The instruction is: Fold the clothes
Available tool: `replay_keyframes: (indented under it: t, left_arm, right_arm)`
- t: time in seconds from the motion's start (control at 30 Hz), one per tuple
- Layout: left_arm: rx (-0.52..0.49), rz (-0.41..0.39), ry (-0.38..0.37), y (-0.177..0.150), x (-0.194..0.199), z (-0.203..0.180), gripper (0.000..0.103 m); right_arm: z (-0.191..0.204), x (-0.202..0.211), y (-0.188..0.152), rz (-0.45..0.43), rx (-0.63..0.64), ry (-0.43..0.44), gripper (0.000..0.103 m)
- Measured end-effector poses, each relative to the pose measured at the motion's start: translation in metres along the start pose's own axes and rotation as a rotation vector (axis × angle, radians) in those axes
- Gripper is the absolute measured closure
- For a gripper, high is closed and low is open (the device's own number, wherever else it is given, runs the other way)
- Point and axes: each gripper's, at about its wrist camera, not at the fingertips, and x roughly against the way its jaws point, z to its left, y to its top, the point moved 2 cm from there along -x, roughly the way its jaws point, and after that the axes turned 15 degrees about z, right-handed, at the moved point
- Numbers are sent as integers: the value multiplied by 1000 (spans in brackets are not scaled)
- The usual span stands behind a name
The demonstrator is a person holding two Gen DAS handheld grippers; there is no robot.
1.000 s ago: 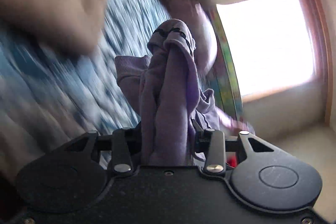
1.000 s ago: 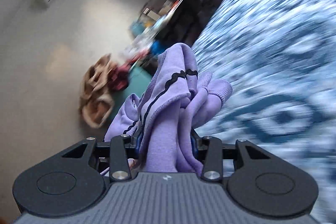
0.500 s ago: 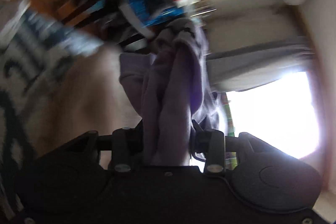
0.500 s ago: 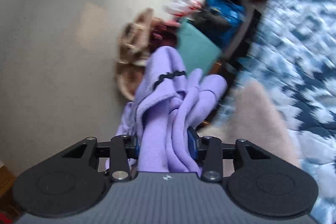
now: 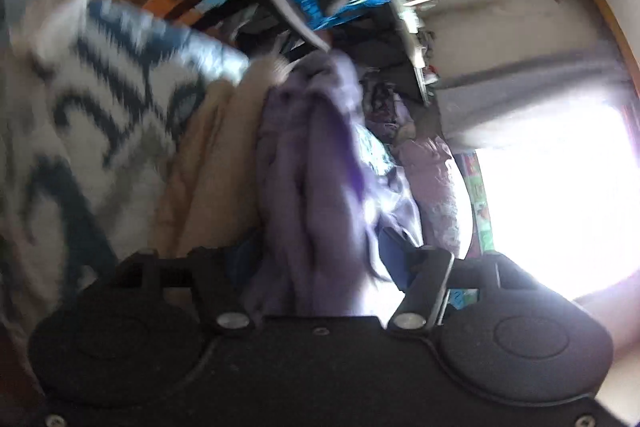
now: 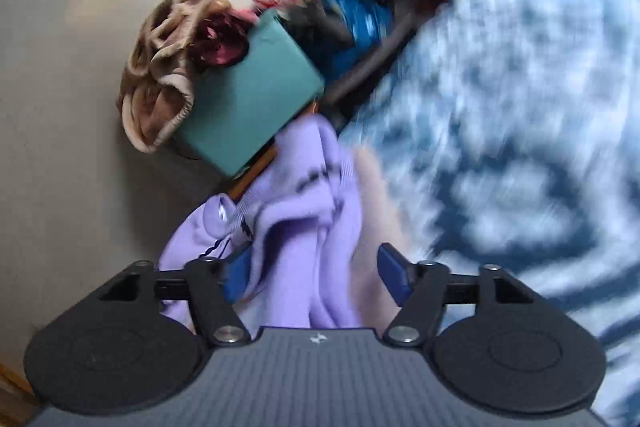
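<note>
My right gripper (image 6: 316,267): blue pads spread wide, purple garment (image 6: 296,227) bunched loose between them, touching the left pad, clear of the right. My left gripper (image 5: 320,267): fingers look parted too, garment (image 5: 312,179) draped through the gap; the blur leaves me unsure whether anything pinches. Beyond the cloth, a tan blanket (image 5: 208,167) on the blue-and-white patterned bedspread (image 6: 520,147). A teal box (image 6: 252,95) sits further off.

Judgement: release step. Draw both sides back straight and level so the cloth settles flat and no pad snags a fold.
</note>
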Motion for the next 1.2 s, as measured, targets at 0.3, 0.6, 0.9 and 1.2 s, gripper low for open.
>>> replay_keyframes:
  t: [0.3,0.6,0.9,1.2]
  left_arm:
    - [-803,-183,325,-12,-6,-94,39]
    - [-907,-58,457,-29,-91,-52,39]
    - [-953,-31,454,-84,-34,-87,35]
    - [-712,79,449,-132,22,-99,22]
  right_arm:
    - [83,-19,10,-124,664,-296,34]
    - [62,-62,-4,-16,623,-287,33]
    - [96,-24,-22,34,709,-303,35]
    - [110,47,-93,162,505,-355,14]
